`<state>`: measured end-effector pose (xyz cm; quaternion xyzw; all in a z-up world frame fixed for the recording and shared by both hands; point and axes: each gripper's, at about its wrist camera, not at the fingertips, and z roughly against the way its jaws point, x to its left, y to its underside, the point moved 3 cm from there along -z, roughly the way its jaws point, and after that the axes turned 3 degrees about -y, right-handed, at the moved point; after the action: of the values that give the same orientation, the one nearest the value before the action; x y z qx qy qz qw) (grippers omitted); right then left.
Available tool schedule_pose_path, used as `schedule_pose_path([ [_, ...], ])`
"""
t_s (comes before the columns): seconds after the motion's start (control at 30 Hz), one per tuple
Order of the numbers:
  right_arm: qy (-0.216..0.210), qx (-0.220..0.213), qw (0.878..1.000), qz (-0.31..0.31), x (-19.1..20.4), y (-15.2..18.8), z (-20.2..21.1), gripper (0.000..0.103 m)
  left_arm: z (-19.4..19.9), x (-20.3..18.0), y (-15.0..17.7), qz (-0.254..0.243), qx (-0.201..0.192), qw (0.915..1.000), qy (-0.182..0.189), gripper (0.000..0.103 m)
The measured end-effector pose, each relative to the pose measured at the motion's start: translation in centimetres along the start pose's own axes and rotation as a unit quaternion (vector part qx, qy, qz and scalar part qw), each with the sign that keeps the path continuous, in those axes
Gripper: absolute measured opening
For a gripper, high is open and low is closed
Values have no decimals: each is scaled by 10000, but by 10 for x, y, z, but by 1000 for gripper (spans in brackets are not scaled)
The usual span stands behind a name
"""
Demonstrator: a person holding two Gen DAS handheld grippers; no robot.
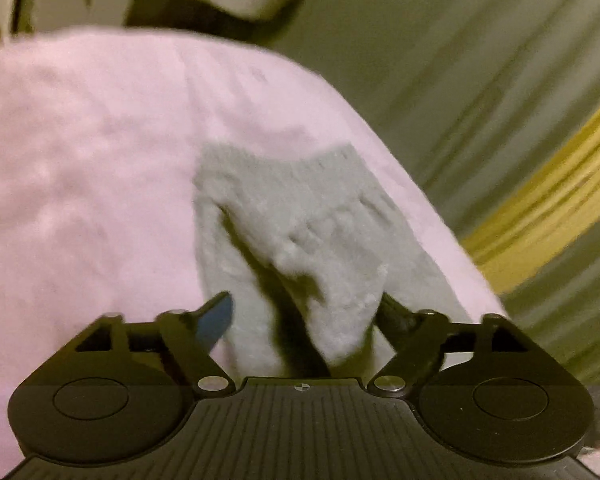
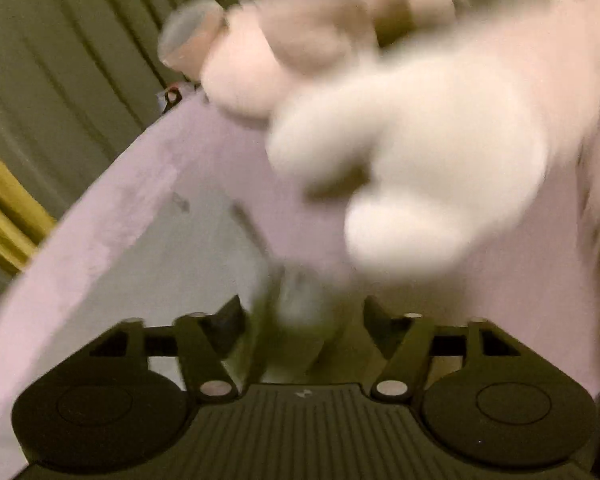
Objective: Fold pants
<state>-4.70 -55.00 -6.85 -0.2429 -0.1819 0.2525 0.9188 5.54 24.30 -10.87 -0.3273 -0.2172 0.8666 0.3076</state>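
Lying between and ahead of the left jaws (image 1: 306, 312): 1 pair of pale grey fuzzy pants (image 1: 296, 240), ribbed waistband at the far end, crumpled on a pink surface (image 1: 80, 152). Left jaws wide apart, pads clear of the cloth, nothing held. Surface edge curves close on the right; bare pink room on the left. Green curtain (image 1: 480, 60) beyond the edge. Right jaws (image 2: 300, 316) spread, blurred grey cloth between them, contact unclear. Blurred cream plush toys (image 2: 412, 152) crowd ahead and right; surface edge runs along the left.
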Motion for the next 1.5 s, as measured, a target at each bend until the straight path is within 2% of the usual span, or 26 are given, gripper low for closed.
schedule_pose_path([
  [0.07,-56,-361,9980,511,17,-14,7,72,13,-1,-2,-30,-365,9984,-442,94],
  [0.1,-172,-398,9964,734,26,-20,6,73,19,-1,-3,-20,-560,9963,-651,96],
  [0.17,-485,-302,9935,980,41,-30,-5,73,32,-2,-2,-17,-908,9909,-989,96],
  [0.2,-625,-186,9920,1084,45,-35,-9,76,38,-4,-2,-93,-1030,9892,-1037,97],
  [0.33,-737,69,9888,1299,61,-58,-48,86,51,-5,3,-146,-1056,9911,-797,98],
  [0.5,-868,631,9850,1354,66,-57,-81,90,42,-5,28,-24,-777,9956,-533,99],
  [0.57,-713,772,9849,1378,64,-53,-101,90,36,-11,38,-105,-706,9964,-467,98],
  [0.63,-708,837,9839,1411,64,-49,-113,74,30,-19,46,-314,-559,9969,-451,98],
  [0.67,-821,847,9832,1396,65,-48,-116,32,30,-22,47,-421,-523,9966,-470,98],
  [0.7,-997,871,9819,1352,68,-48,-117,9,30,-25,49,-512,-545,9960,-495,98],
  [0.73,-1142,807,9811,1341,73,-49,-115,10,30,-27,49,-576,-572,9953,-521,98],
  [0.83,-1161,104,9740,1943,99,-54,-97,8,28,-27,50,-536,-580,9953,-556,99],
  [0.93,-1634,-459,9737,1517,105,-71,-85,8,30,-25,51,-400,-605,9955,-608,99],
  [0.97,-1660,-645,9737,1420,105,-74,-85,12,30,-24,50,-371,-617,9955,-623,98],
  [1.0,-1518,-786,9740,1489,106,-73,-86,26,32,-23,50,-357,-634,9953,-640,98],
  [1.07,-771,-965,9737,1913,110,-66,-87,45,34,-23,49,-351,-677,9949,-664,98],
  [1.1,-598,-1011,9723,2020,110,-61,-84,47,34,-22,48,-357,-702,9947,-662,99],
  [1.13,-650,-1042,9714,2033,109,-55,-78,47,34,-22,47,-370,-727,9945,-653,99],
  [1.17,-889,-1058,9705,1976,107,-47,-68,48,33,-22,46,-398,-726,9943,-670,99],
  [1.2,-1119,-1017,9704,1881,103,-39,-60,48,32,-22,45,-430,-714,9940,-701,98],
  [1.27,-1525,-660,9713,1704,95,-20,-47,48,30,-23,42,-411,-711,9945,-656,98],
  [1.37,-2006,260,9664,1587,83,11,-54,46,30,-28,36,-481,-754,9947,-509,98],
  [1.4,-1999,565,9662,1528,78,20,-62,43,31,-30,30,-539,-802,9941,-489,98],
  [1.43,-1691,814,9702,1536,70,28,-73,41,31,-31,24,-551,-840,9936,-518,99],
  [1.47,-1392,911,9734,1576,65,32,-81,19,30,-29,16,-503,-820,9940,-524,99],
  [1.5,-1222,823,9763,1587,61,32,-83,9,26,-25,8,-370,-735,9955,-471,100],
])
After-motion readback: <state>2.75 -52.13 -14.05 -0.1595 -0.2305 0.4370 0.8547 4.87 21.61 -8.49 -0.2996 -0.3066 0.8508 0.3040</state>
